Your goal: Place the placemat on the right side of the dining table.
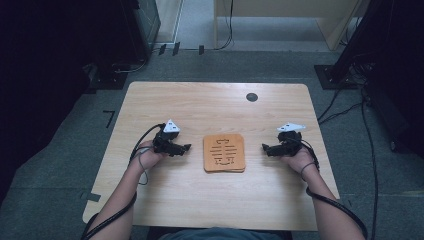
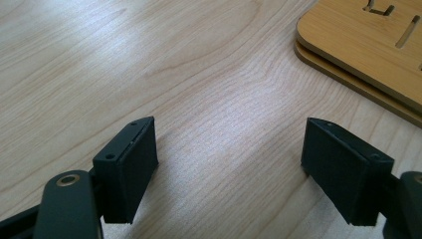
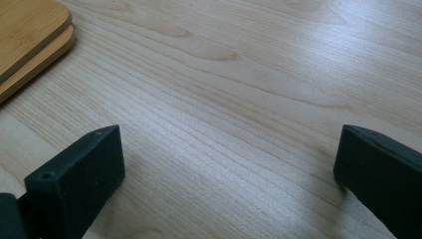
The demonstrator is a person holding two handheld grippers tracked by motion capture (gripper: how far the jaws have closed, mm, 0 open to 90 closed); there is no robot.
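Right gripper [image 3: 229, 169]: two black jaws set wide apart, nothing between them, over a pale wood-grain desk [image 3: 239, 84]. Two stacked tan wooden boards with rounded corners [image 3: 27, 35] at upper left, apart from the jaws.

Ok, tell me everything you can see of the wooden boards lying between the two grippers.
The wooden boards are two thin, light-brown, bamboo-looking squares with rounded corners, stacked flat, the upper one slightly offset. The top board has cut-through slots, some straight, some curved. The stack lies on the table, near its middle. The left gripper and right gripper flank it, jaws open, touching nothing.
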